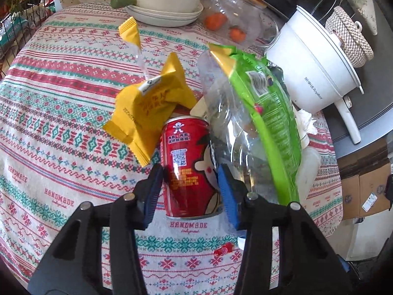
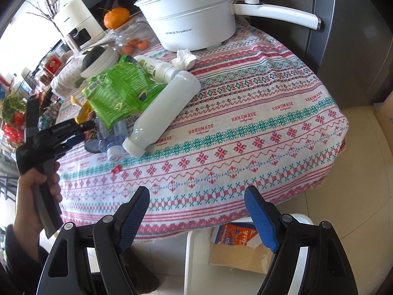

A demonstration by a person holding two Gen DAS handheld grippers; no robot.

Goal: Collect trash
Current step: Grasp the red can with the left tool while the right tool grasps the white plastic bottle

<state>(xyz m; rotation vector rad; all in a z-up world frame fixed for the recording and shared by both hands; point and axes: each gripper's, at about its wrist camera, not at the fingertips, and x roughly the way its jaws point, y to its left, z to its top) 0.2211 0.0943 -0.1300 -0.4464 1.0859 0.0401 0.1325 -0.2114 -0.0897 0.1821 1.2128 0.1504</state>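
A red drink can [image 1: 190,167] stands on the patterned tablecloth [image 1: 61,123]. My left gripper [image 1: 190,189] has a blue pad on each side of the can, touching it. Beside the can lie a yellow wrapper [image 1: 149,108], a clear plastic bottle [image 1: 228,113] and a green snack bag [image 1: 267,113]. In the right wrist view the green bag [image 2: 118,93] lies on a clear bottle [image 2: 115,135] next to two white bottles [image 2: 164,108]. A crumpled tissue [image 2: 184,59] lies near the pot. My right gripper [image 2: 196,211] is open and empty above the table's near edge. The left gripper [image 2: 71,130] shows at the left.
A white electric pot [image 2: 194,24] stands at the back. A glass jar with oranges [image 1: 231,19] and a bowl on plates [image 1: 167,7] sit behind the trash. A white bin with a carton [image 2: 235,243] stands on the floor below the table edge. A small red scrap [image 2: 116,169] lies on the cloth.
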